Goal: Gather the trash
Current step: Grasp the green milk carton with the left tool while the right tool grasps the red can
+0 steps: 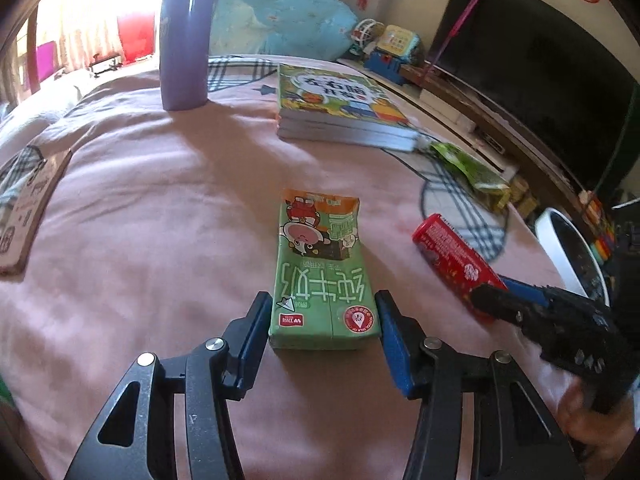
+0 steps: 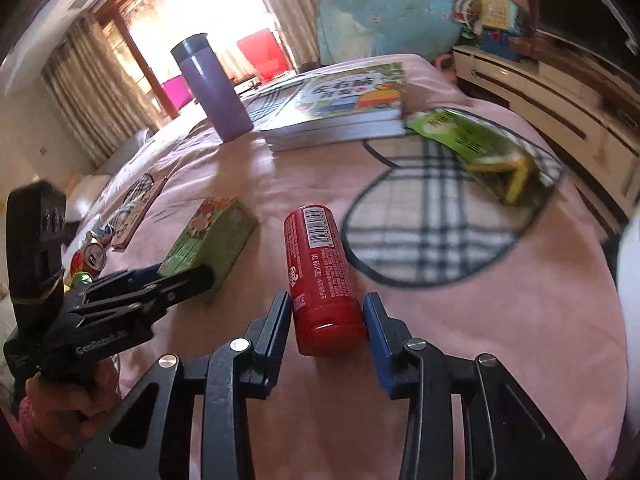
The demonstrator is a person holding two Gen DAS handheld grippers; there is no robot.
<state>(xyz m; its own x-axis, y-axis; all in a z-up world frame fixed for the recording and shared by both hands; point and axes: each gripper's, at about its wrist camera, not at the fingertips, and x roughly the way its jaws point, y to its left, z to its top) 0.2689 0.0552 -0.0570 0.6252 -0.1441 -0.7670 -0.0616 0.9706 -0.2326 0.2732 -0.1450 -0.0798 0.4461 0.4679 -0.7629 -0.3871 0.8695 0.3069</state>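
A green milk carton [image 1: 322, 276] lies flat on the pink bedspread [image 1: 160, 208]. My left gripper [image 1: 324, 320] is open, its blue pads on either side of the carton's near end. A red can [image 2: 322, 276] lies on its side; my right gripper [image 2: 326, 320] is open around its near end. The can also shows in the left wrist view [image 1: 452, 252], and the carton in the right wrist view [image 2: 212, 236]. A green snack wrapper [image 2: 476, 144] lies beyond by the books.
A purple flask [image 1: 184, 40] stands at the back. A stack of books [image 1: 340, 108] lies behind the carton. A flat booklet [image 1: 24, 208] lies far left. An opened drink can [image 2: 94, 256] lies at the left. A white bin rim [image 1: 568, 248] is at the right.
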